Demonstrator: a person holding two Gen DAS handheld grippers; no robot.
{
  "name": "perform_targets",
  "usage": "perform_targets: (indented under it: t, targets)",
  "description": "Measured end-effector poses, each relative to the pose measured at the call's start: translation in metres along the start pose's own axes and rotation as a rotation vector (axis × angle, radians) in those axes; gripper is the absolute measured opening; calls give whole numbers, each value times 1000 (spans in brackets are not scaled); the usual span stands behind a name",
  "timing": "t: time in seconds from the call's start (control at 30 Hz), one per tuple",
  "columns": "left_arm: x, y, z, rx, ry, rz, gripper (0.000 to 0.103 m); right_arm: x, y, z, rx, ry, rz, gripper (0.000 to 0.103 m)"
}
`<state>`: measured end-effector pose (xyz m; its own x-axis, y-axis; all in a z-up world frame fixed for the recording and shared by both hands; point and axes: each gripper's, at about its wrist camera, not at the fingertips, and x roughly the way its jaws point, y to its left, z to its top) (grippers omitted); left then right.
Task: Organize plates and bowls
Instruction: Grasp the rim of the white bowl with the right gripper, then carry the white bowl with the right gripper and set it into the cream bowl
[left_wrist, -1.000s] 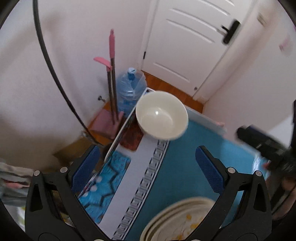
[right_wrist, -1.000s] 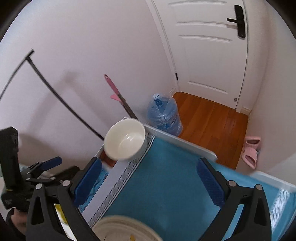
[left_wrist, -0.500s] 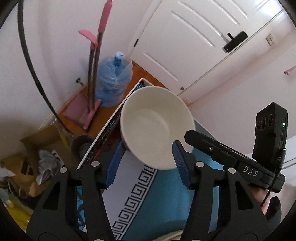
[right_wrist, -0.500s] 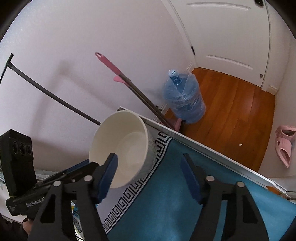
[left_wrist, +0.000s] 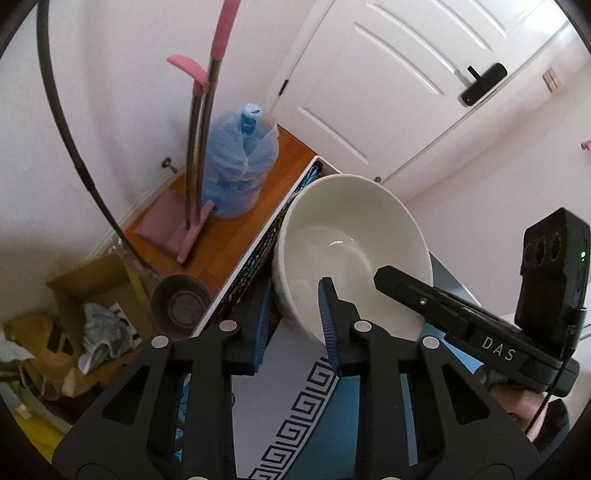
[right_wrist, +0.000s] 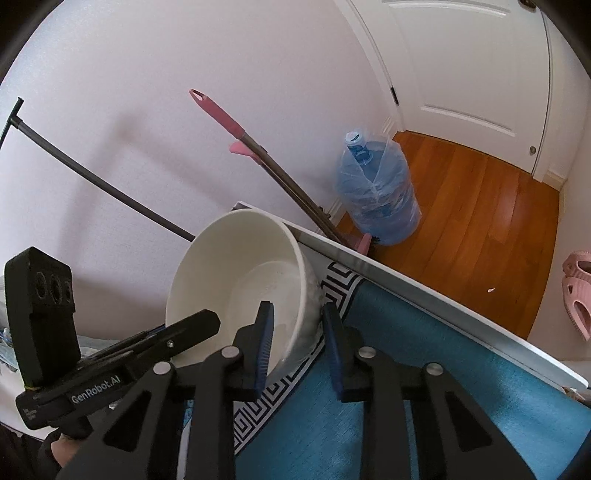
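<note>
A cream-white bowl (left_wrist: 351, 251) sits at the far corner of the table with the blue cloth (right_wrist: 369, 424). My left gripper (left_wrist: 293, 321) is shut on the bowl's near-left rim, one pad outside and one inside. My right gripper (right_wrist: 297, 343) is shut on the bowl's right rim (right_wrist: 306, 288), one pad inside and one outside. The bowl looks tilted toward the cameras. Each gripper's body shows in the other's view. The plates are out of view.
A white table edge (right_wrist: 424, 291) borders the cloth. On the wooden floor stand a blue water jug (right_wrist: 376, 199), a pink mop (left_wrist: 199, 147), a brown pot (left_wrist: 181, 302) and a cardboard box (left_wrist: 74, 295). A white door (left_wrist: 388, 81) is behind. Pink slippers (right_wrist: 576, 295) lie at right.
Both grippers have moved in on the bowl and closed on opposite sides of its rim. The stack of plates has dropped out of view.
</note>
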<state>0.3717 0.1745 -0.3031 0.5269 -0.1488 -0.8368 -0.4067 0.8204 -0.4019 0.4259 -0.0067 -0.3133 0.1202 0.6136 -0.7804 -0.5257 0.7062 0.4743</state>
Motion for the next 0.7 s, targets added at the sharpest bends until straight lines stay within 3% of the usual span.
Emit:
perform_targets:
  t: [0.33, 0.53, 0.7]
  targets:
    - [-34, -35, -8, 127, -54, 22, 23, -32, 9, -15, 14, -62, -20, 25]
    - [-82, -80, -37, 189, -74, -23, 23, -103, 20, -39, 34, -142, -61, 25]
    - [-125, -127, -80, 239, -81, -75, 23, -180, 23, -81, 56, -214, -92, 25]
